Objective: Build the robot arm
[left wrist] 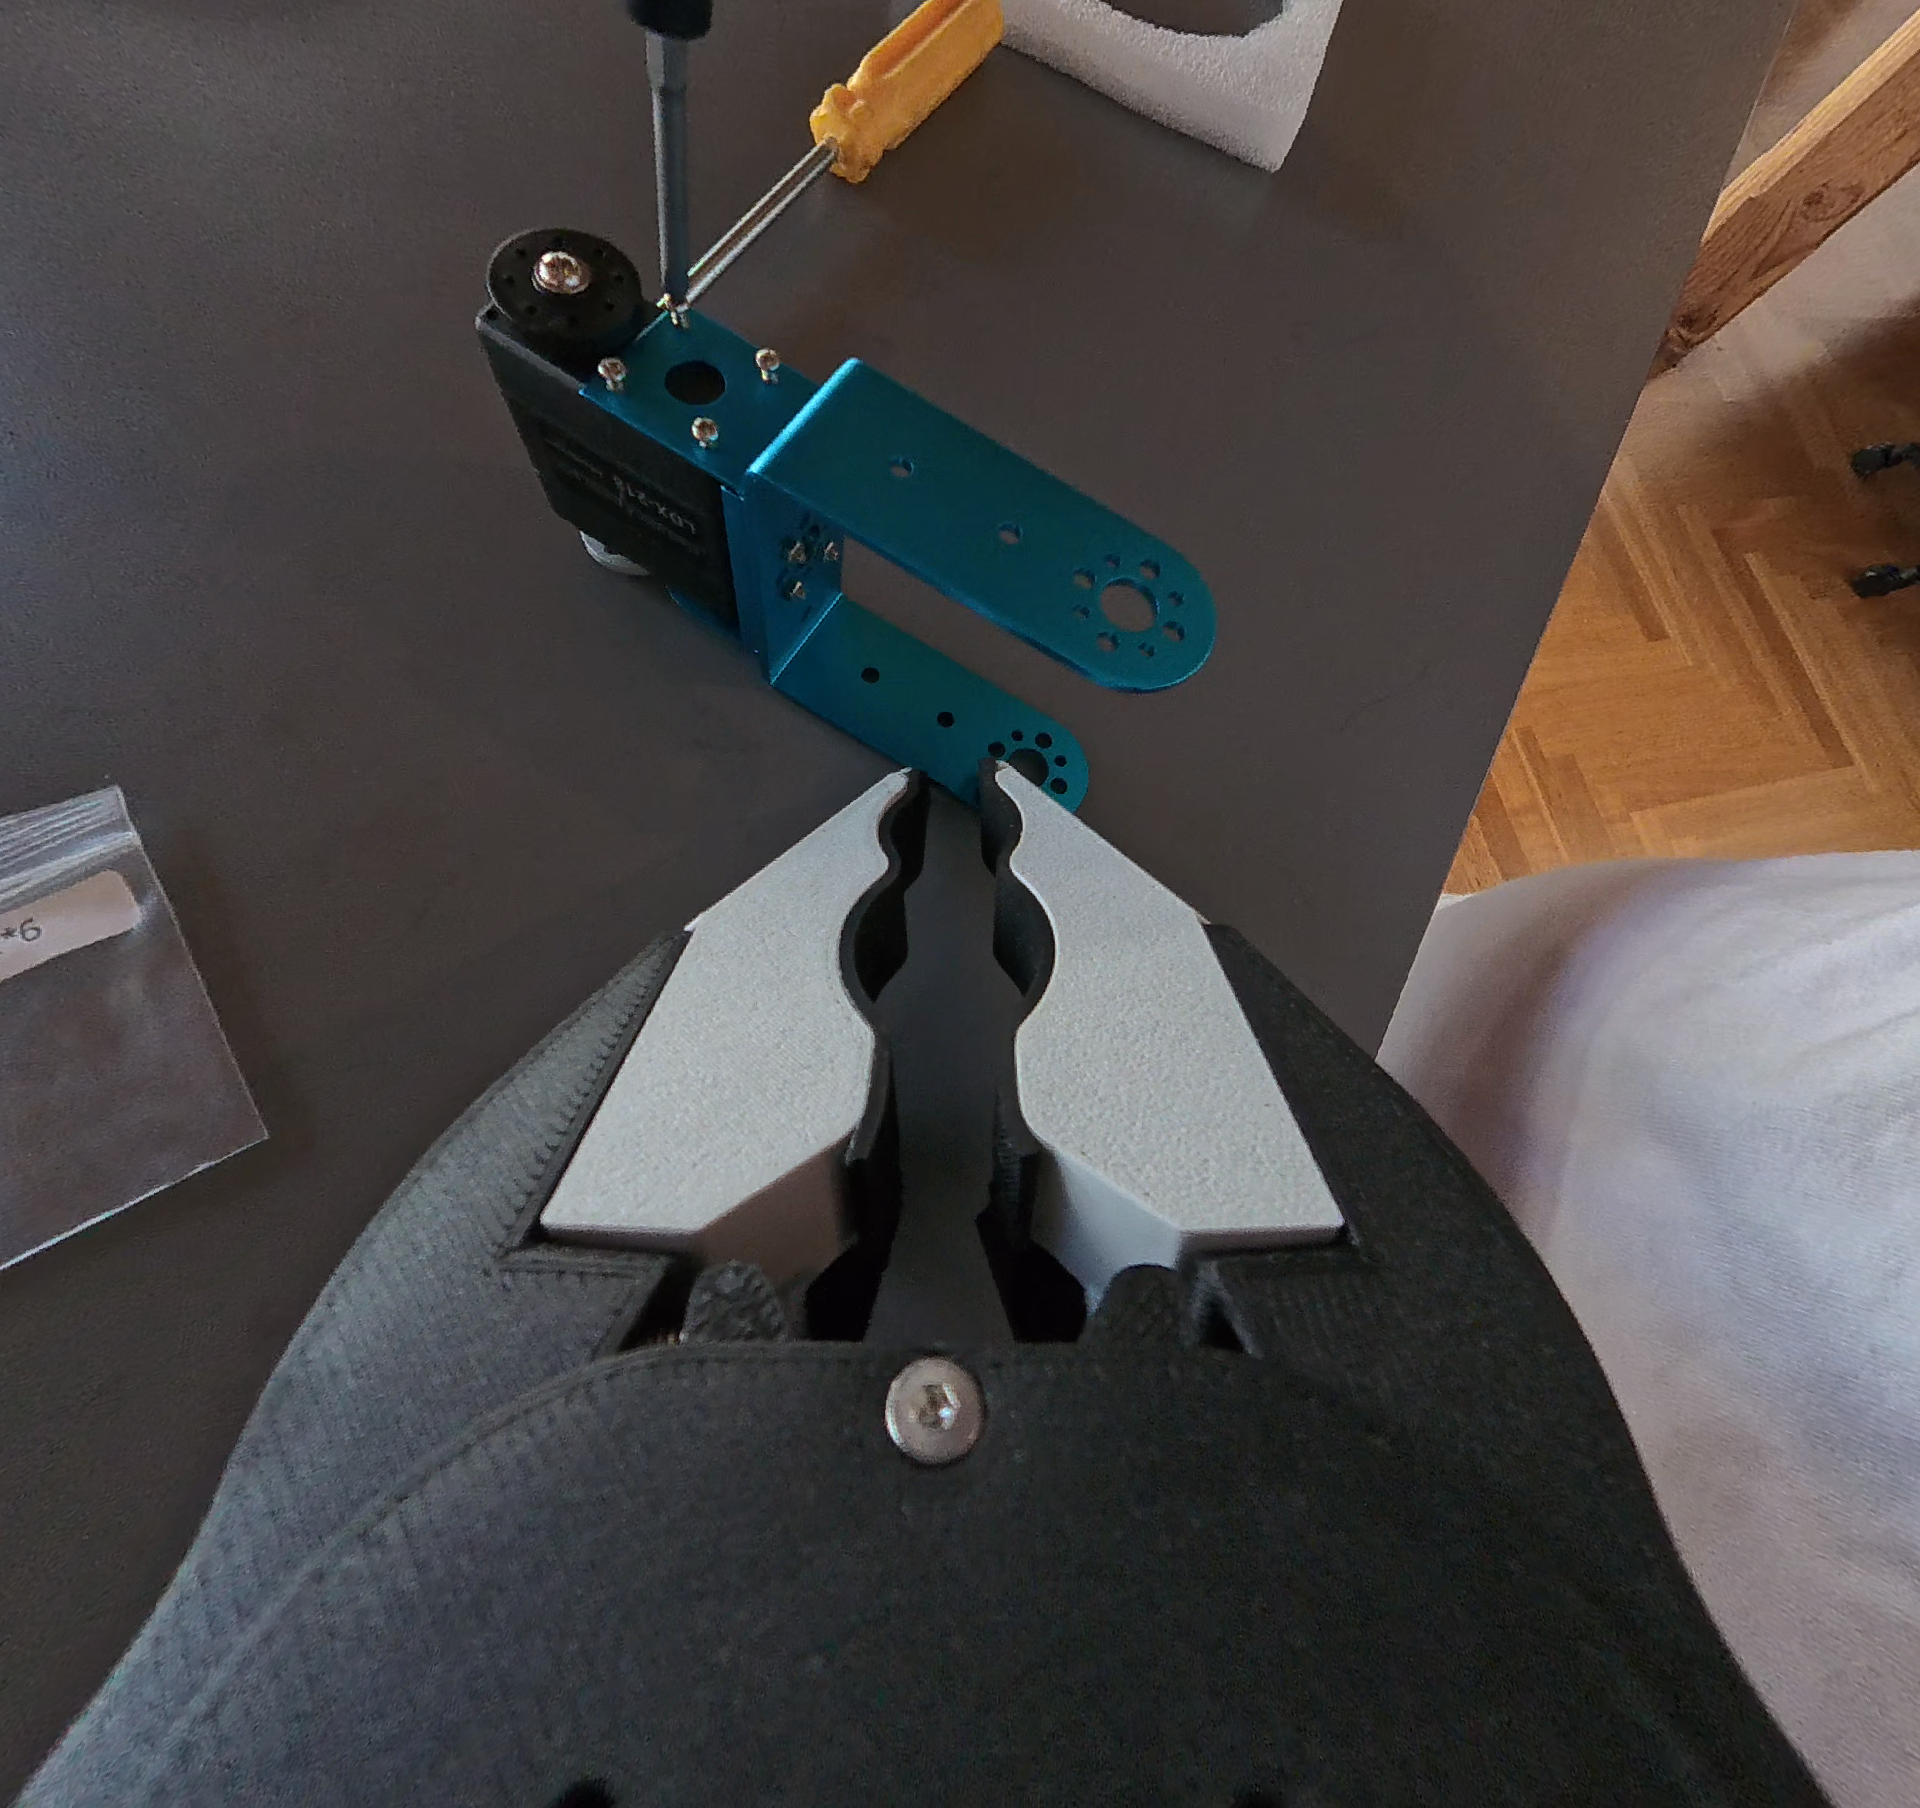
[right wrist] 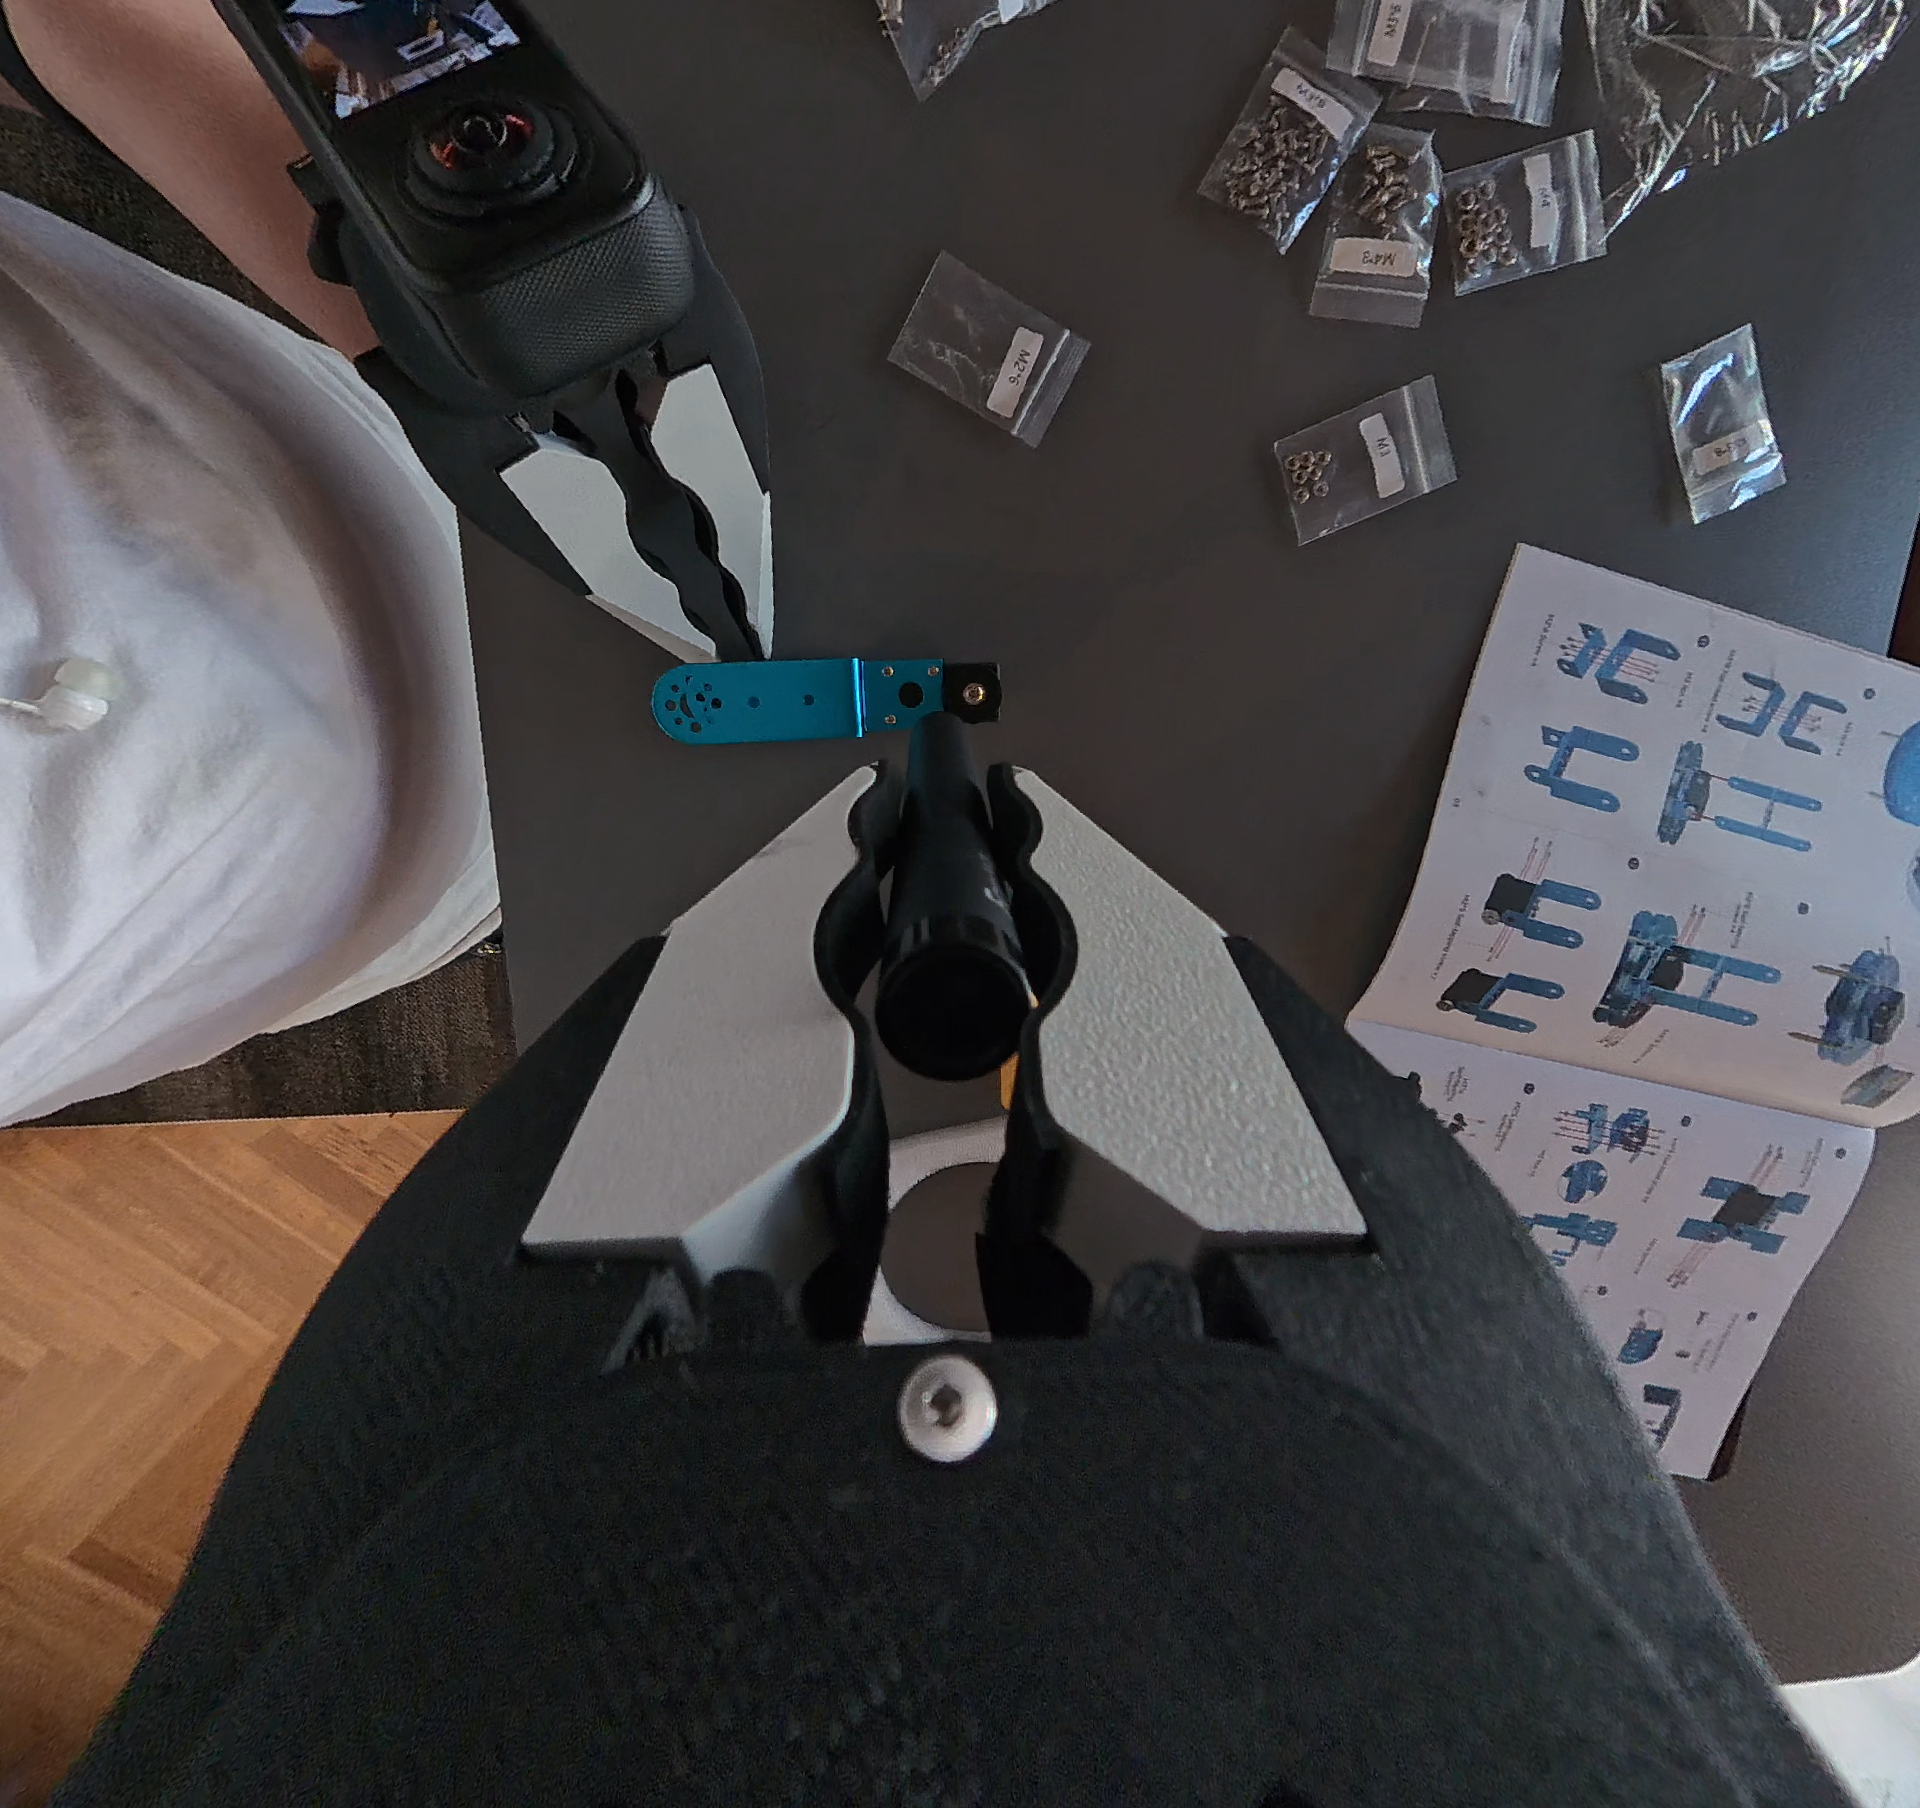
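My right gripper (right wrist: pixel 940 771) is clamped around one black screwdriver (right wrist: pixel 945 937), held upright with its tip on a corner screw (left wrist: pixel 675 309) of the blue bracket (left wrist: pixel 935 532). I count four screws on that plate beside the one black servo (left wrist: pixel 582 376). My left gripper (left wrist: pixel 948 782) has its fingers nearly together, gripping nothing, tips touching the bracket's lower arm. One yellow screwdriver (left wrist: pixel 904 75) lies beyond, near one white foam block (left wrist: pixel 1132 2). Nine small bags (right wrist: pixel 987 345) and one open booklet (right wrist: pixel 1662 979) lie on the dark table (right wrist: pixel 1143 563).
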{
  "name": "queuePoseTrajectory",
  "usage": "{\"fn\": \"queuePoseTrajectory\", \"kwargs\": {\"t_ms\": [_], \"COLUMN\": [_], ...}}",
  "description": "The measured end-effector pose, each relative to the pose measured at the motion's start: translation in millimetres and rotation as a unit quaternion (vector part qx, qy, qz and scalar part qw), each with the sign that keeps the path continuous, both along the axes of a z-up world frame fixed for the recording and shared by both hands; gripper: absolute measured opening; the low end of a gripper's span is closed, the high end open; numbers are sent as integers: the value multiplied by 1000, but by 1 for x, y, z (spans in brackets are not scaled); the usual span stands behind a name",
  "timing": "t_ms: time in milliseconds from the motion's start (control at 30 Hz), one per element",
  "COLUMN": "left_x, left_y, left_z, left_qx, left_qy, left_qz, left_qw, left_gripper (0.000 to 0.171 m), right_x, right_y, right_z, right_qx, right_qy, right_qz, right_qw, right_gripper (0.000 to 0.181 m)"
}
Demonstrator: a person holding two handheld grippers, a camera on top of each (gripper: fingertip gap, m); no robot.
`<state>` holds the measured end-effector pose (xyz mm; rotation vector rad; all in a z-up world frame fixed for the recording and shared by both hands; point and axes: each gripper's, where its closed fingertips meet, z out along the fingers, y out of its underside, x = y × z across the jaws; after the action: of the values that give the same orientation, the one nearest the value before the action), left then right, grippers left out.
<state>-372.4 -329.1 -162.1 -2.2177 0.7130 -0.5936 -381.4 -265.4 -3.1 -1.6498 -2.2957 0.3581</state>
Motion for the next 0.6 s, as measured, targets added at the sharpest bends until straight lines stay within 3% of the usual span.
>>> {"fn": "queuePoseTrajectory", "kwargs": {"t_ms": [367, 600], "left_x": [6, 9], "left_y": [2, -1], "left_z": [1, 3], "left_qx": [2, -8], "left_qy": [-2, -18], "left_qz": [13, 3], "left_qw": [1000, 1000], "left_gripper": [9, 13], "right_x": [-2, -2], "right_y": [2, 1], "right_z": [1, 2], "right_qx": [-8, -3], "right_qy": [35, 41], "right_qz": [-80, -82], "right_qw": [996, 996], "right_gripper": [19, 19]}}
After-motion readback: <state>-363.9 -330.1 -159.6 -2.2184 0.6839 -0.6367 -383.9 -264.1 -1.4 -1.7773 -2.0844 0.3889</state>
